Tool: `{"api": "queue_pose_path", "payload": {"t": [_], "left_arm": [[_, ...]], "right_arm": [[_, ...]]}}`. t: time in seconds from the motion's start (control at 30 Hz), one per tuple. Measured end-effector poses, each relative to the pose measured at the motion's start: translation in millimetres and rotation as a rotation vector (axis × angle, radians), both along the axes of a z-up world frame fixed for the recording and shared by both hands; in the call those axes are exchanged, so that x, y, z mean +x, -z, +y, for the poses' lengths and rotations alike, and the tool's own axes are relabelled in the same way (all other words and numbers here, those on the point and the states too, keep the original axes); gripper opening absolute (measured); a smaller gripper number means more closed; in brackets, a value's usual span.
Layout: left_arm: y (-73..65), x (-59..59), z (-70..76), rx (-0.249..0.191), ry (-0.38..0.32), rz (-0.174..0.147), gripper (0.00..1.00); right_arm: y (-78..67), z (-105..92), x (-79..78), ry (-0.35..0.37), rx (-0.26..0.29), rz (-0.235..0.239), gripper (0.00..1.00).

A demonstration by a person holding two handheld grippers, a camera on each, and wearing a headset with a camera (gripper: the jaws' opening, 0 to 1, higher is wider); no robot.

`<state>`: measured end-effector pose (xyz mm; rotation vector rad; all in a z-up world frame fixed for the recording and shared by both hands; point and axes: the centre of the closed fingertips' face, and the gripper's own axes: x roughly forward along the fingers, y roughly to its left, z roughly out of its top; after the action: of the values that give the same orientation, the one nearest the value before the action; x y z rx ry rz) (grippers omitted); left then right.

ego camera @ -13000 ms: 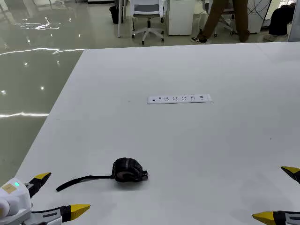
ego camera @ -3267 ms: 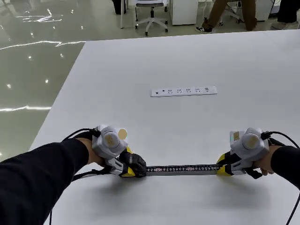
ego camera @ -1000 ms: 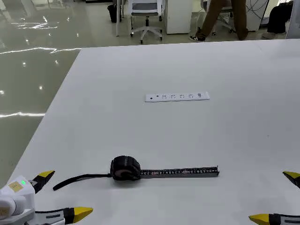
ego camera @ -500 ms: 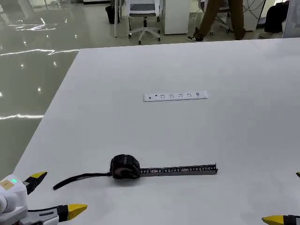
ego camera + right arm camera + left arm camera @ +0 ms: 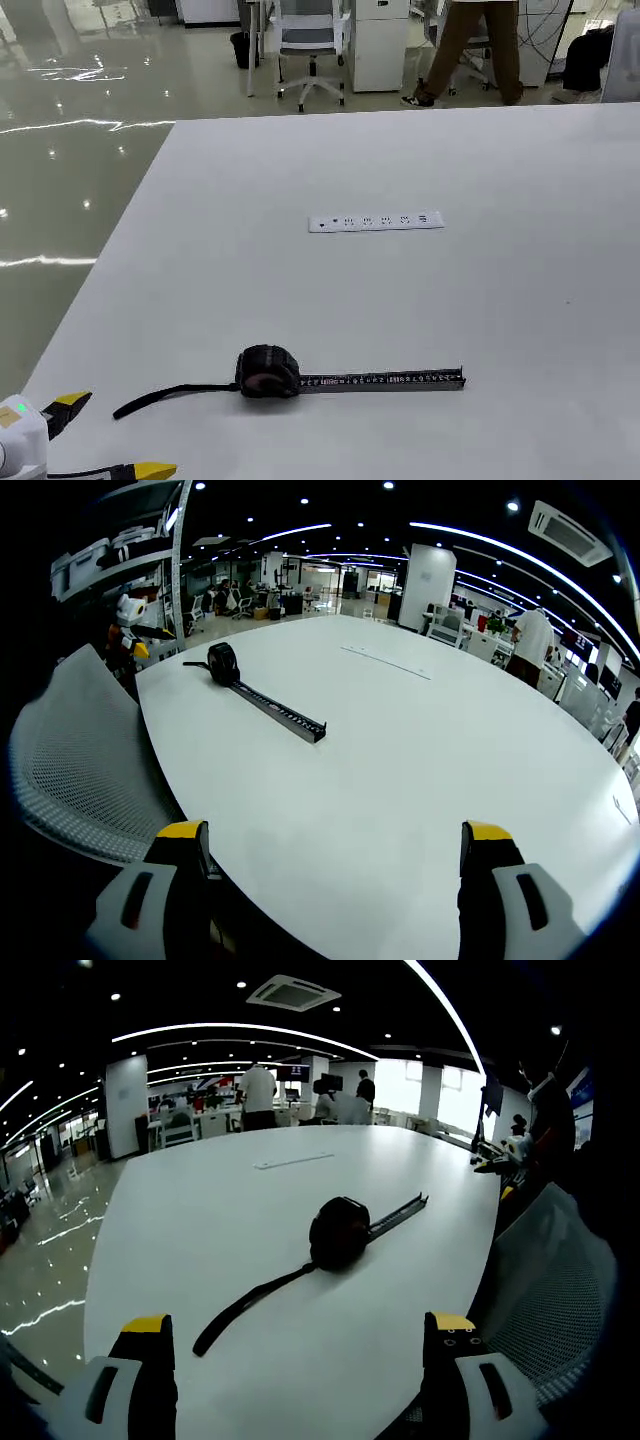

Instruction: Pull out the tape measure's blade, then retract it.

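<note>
My left gripper (image 5: 300,1323) is held low and level over the near edge of the table (image 5: 200,1190), jaws spread wide and gripping nothing. Ahead, between them, a black strap (image 5: 250,1303) leads up to the tape measure (image 5: 340,1232), with its blade (image 5: 398,1211) drawn out beyond, slanting toward the right jaw's side. My right gripper (image 5: 335,831) sits at the table's edge, jaws likewise parted and empty, with the tape measure well ahead, past the left jaw. Farthest off lies a power strip (image 5: 376,221).
</note>
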<state>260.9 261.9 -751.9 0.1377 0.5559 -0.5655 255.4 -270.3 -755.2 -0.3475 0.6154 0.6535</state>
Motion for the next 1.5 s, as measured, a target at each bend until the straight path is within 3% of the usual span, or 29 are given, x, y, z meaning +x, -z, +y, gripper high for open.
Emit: {"api": "queue_pose_path", "payload": {"t": [0.33, 0.6, 0.9, 1.0, 1.13, 1.23, 1.4, 1.5], "left_arm": [[-1.1, 2.2, -9.1, -0.008, 0.009, 0.008, 1.00], [-11.1, 9.8, -18.9, -0.023, 0.000, -0.026, 1.00], [-10.3, 11.5, -30.3, -0.026, 0.014, -0.019, 1.00], [-13.3, 14.6, -35.8, -0.048, 0.010, -0.017, 1.00], [-14.3, 21.1, -43.7, -0.051, -0.017, -0.009, 1.00], [-14.7, 24.2, -55.0, -0.049, -0.014, -0.003, 1.00], [-17.0, 32.2, -74.9, -0.060, 0.000, 0.000, 1.00], [-16.8, 39.6, -82.8, -0.067, -0.027, 0.000, 1.00]], "right_arm": [[0.6, 0.4, -3.8, -0.003, 0.006, 0.009, 1.00], [4.3, 0.8, -8.5, 0.001, 0.005, 0.021, 1.00], [6.5, 8.5, -4.0, 0.000, 0.021, 0.021, 1.00], [6.5, 8.6, -2.3, -0.005, 0.021, 0.018, 1.00], [0.9, 9.8, 5.0, -0.003, 0.031, 0.003, 1.00], [-8.2, 15.1, 14.1, 0.020, 0.070, -0.010, 1.00], [-18.7, 30.0, 26.2, -0.010, 0.068, -0.032, 1.00], [-23.8, 37.8, 33.6, -0.033, 0.067, -0.040, 0.99]]}}
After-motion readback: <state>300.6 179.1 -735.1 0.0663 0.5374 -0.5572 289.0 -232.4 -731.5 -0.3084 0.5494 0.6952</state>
